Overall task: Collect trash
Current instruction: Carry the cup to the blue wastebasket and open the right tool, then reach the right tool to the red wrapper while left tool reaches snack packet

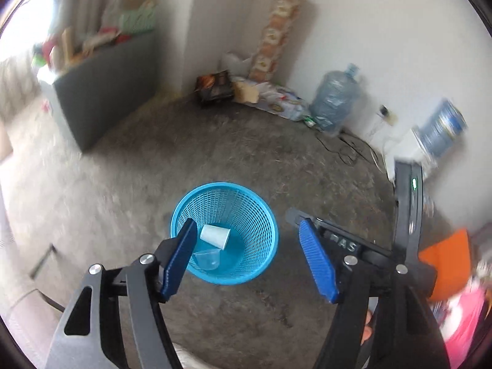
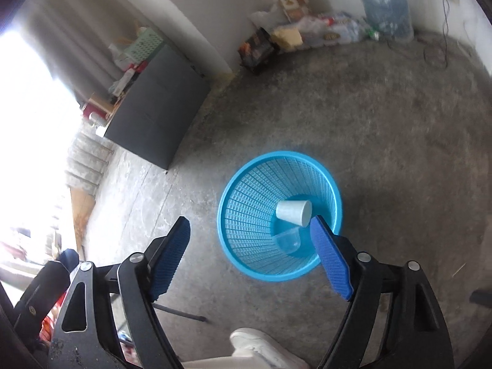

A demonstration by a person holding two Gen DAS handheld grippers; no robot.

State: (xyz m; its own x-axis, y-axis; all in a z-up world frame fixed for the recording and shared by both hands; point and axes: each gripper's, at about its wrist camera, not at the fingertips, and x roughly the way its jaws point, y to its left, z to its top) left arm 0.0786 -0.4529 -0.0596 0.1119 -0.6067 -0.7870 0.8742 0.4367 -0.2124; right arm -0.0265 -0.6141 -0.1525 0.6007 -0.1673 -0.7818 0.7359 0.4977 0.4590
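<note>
A blue mesh wastebasket (image 1: 246, 203) (image 2: 246, 190) stands on the grey concrete floor. At its bottom lie a white paper cup (image 1: 214, 235) (image 2: 292, 212) on its side and a clear plastic cup (image 1: 209, 258) (image 2: 289, 240). My left gripper (image 1: 247, 227) hangs above the basket, open, with nothing between its blue pads. The right gripper (image 2: 250, 221) is also above the basket, open and empty; its right finger (image 2: 330, 258) overlaps the near rim. The right gripper's dark body (image 1: 409, 215) shows at the right of the left wrist view.
A dark grey cabinet (image 1: 104, 92) (image 2: 156, 110) piled with clutter stands at the left. Bags, a box and a large water jug (image 1: 335, 98) (image 2: 384, 0) line the far wall, with cables (image 1: 350, 150) on the floor. A person's white shoe (image 2: 261, 347) is below.
</note>
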